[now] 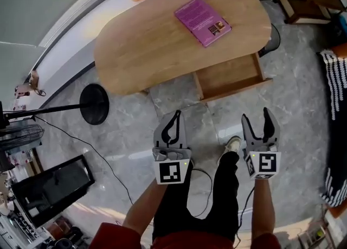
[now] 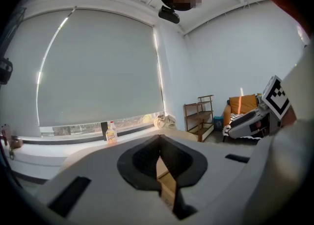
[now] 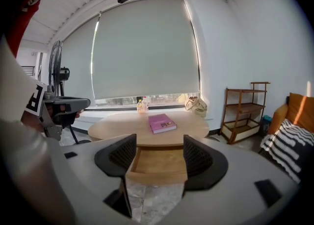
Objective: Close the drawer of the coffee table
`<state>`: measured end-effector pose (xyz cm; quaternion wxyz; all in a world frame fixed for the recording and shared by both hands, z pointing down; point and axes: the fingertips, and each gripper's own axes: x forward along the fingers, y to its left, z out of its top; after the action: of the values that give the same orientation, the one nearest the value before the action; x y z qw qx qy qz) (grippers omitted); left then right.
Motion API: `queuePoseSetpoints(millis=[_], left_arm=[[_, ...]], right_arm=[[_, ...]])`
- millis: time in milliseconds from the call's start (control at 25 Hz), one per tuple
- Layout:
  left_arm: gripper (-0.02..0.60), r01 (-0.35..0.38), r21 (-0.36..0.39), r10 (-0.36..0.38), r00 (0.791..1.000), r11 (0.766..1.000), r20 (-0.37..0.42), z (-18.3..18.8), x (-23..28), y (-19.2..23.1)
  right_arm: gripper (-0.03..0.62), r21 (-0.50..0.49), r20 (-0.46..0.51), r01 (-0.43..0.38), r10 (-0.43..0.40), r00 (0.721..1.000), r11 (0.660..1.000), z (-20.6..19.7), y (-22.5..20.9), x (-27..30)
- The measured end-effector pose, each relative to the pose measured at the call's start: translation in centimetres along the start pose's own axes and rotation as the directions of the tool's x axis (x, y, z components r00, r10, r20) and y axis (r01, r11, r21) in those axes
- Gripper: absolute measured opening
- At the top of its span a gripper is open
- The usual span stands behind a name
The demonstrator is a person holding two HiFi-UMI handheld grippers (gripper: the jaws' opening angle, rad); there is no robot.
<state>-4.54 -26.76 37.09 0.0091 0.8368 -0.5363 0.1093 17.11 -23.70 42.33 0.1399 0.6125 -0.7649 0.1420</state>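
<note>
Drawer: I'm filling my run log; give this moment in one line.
drawer: open | left gripper: shut, empty | right gripper: open, empty | contact: none

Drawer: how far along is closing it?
Done: nothing. The drawer stands pulled out from under the coffee table. In hand: both grippers hang short of it and touch nothing, the right gripper open, the left gripper shut. Left: reach the drawer front and push it in.
</note>
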Motion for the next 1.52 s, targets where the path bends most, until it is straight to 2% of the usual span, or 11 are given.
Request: queuePoseSetpoints(millis=[160, 320, 520, 600, 680, 840, 960, 1120, 1320, 1520], left_arm=[[0.008, 0.004, -0.007, -0.004, 1.000, 1.000, 0.002, -8.7, 1.8, 0.3], [0.008, 0.006, 0.016, -0.006, 1.000, 1.000, 0.013, -17.4, 3.7, 0.5], [0.008, -0.041, -0.077, 0.044, 0.999, 0.996, 0.031, -27.2, 6.4, 1.2], [0.008, -0.032, -0.091, 0.036, 0.998, 0.995, 0.042, -30.4, 7.2, 0.9], [0.008, -0.007, -0.076, 0.012, 0.998, 0.997, 0.062, -32.8, 7.8, 0.4], [0.008, 0.023, -0.025, -0.020, 0.993, 0.999, 0.117, -36.0, 8.8, 0.1], [0.008, 0.051, -0.028, -0.047, 0.989, 0.998, 0.142, -37.7, 9.2, -0.6], [0.008, 0.101, -0.051, -0.091, 0.981, 0.994, 0.171, -39.2, 9.5, -1.8], [0.008, 0.088, -0.069, -0.078, 0.987, 0.994, 0.139, -41.0, 9.9, -1.7], [0.008, 0.062, -0.066, -0.053, 0.990, 0.996, 0.128, -42.2, 9.4, -1.6]], right_arm=[[0.275, -0.016, -0.023, -0.012, 0.011, 1.000, 1.000, -8.3, 0.9, 3.6], [0.276, -0.040, -0.015, -0.023, 0.022, 1.000, 0.999, -15.4, 0.9, 7.2], [0.278, -0.076, 0.065, -0.020, 0.025, 0.998, 0.997, -21.5, 0.3, 11.6], [0.279, -0.121, 0.088, -0.019, 0.030, 0.996, 0.992, -23.6, 0.2, 12.7], [0.281, -0.148, 0.111, -0.029, 0.045, 0.993, 0.989, -25.3, 0.3, 13.5], [0.282, -0.113, 0.157, -0.020, 0.038, 0.987, 0.993, -28.3, -0.4, 14.7], [0.287, -0.129, 0.164, 0.007, 0.014, 0.986, 0.992, -30.1, -1.1, 15.3], [0.291, -0.120, 0.154, -0.009, 0.028, 0.988, 0.993, -31.1, -0.7, 16.0], [0.291, -0.090, 0.191, 0.003, 0.014, 0.982, 0.996, -30.8, -0.1, 16.6], [0.295, -0.096, 0.196, -0.030, 0.048, 0.979, 0.995, -31.0, 0.7, 16.8]])
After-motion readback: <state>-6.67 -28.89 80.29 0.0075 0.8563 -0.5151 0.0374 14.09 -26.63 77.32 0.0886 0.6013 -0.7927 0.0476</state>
